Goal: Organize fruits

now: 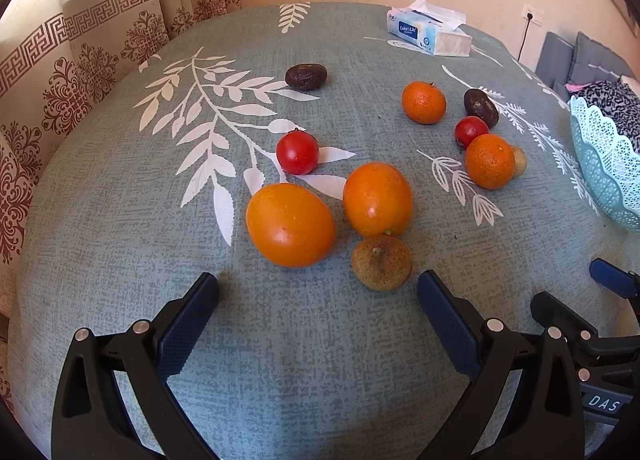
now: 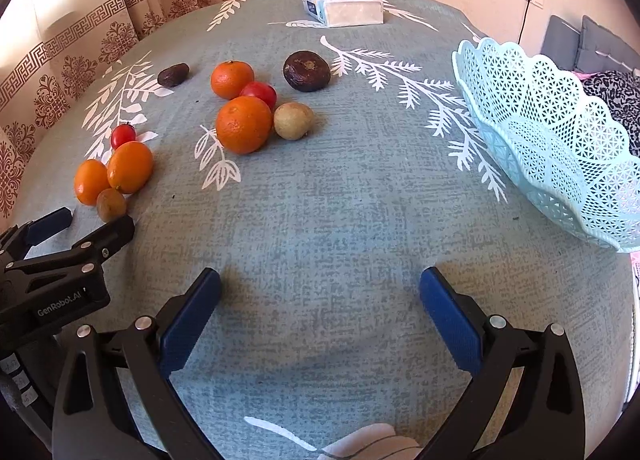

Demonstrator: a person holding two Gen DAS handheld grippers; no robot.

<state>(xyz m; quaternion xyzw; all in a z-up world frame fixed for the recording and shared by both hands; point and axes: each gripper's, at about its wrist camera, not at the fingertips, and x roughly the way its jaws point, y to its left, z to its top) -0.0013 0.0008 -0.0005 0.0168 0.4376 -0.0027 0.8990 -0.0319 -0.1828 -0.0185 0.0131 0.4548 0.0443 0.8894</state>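
Fruits lie scattered on the leaf-print tablecloth (image 1: 120,220). In the left wrist view two smooth orange fruits (image 1: 290,225) (image 1: 377,199) and a small brown fruit (image 1: 382,262) sit just ahead of my open left gripper (image 1: 318,288), with a red tomato (image 1: 297,152) behind them. In the right wrist view two tangerines (image 2: 243,124) (image 2: 232,79), a tomato (image 2: 259,93), a greenish-brown fruit (image 2: 293,121) and a dark wrinkled fruit (image 2: 307,71) cluster mid-table. My open right gripper (image 2: 320,284) holds nothing. A pale blue lattice basket (image 2: 560,140) stands empty at the right.
A tissue box (image 2: 344,6) rests at the table's far edge. Another dark fruit (image 1: 306,76) lies apart toward the back left. Patterned curtains (image 1: 60,72) hang along the left side. A grey sofa (image 2: 592,48) sits beyond the basket.
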